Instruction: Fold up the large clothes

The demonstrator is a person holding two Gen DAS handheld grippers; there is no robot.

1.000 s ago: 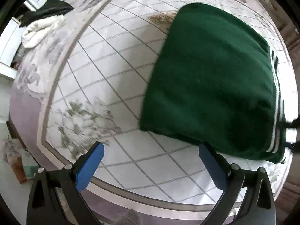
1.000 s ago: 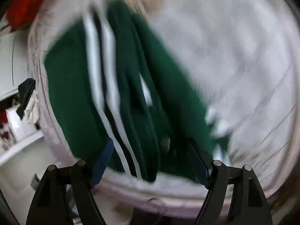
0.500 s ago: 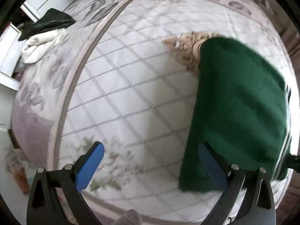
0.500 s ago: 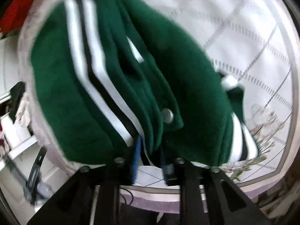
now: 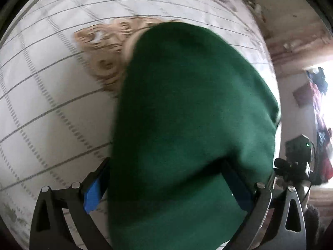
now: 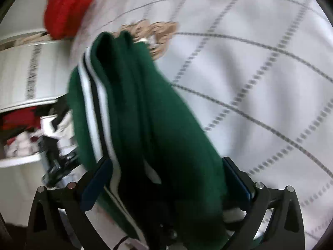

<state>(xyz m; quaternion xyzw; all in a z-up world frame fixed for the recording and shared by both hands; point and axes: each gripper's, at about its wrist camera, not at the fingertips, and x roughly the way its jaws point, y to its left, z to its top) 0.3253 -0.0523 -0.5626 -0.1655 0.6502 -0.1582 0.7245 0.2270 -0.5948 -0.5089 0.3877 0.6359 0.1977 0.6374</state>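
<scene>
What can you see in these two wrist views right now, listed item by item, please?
Green garment: one, dark green with white and black stripes, folded on the bedspread, between both grippers' fingers.
Bedspread: one, white with grey grid lines and a tan ornament, under the garment.
Red cloth: one, red, far corner in the right wrist view.
Left hand-held gripper: one, black with blue pads, open around the garment.
Right hand-held gripper: one, black with blue pads, wide open, jaws just opened.

Both my wrist views bulge with fisheye curve and go black at the rim. Daylight blows out white at the window (image 5: 326,108) on the right of my left view. Motion blur smears the green garment (image 6: 145,114) and the quilt (image 6: 260,62) lines; shadow pools between my right jaws.
</scene>
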